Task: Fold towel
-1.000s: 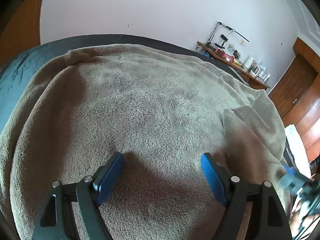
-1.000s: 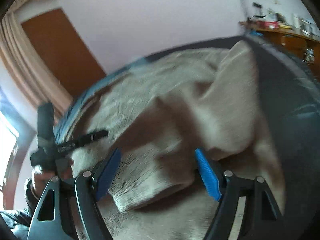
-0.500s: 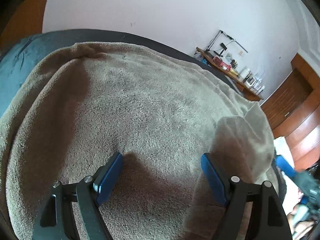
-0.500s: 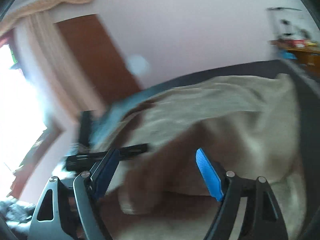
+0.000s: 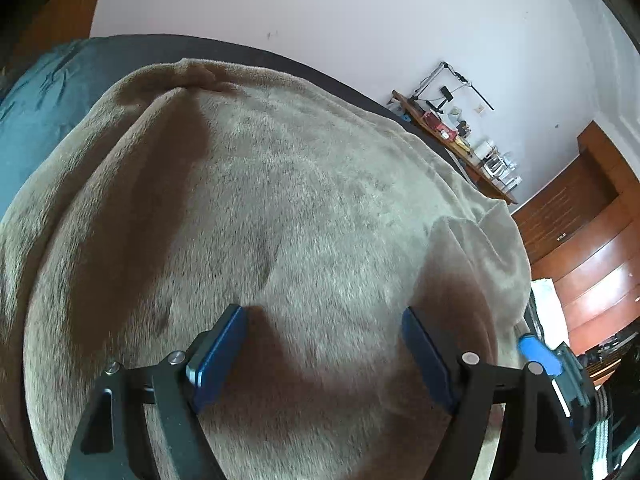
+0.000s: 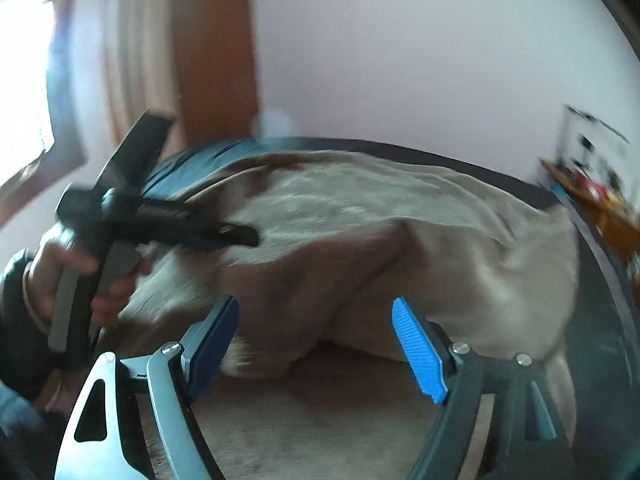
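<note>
Evidently, both the left gripper (image 5: pixel 322 354) and right gripper (image 6: pixel 314 346) are spread wide, nothing held; the towel (image 5: pixel 304 216) lies partly doubled, so edges should be matched squarely.

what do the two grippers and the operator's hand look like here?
Both grippers, left gripper and right gripper, have black angular frames with silver pivot screws and blue ribbed pads on the fingers. The right view shows the left one's black handle with a grey trigger, held by a hand in a dark sleeve.
</note>
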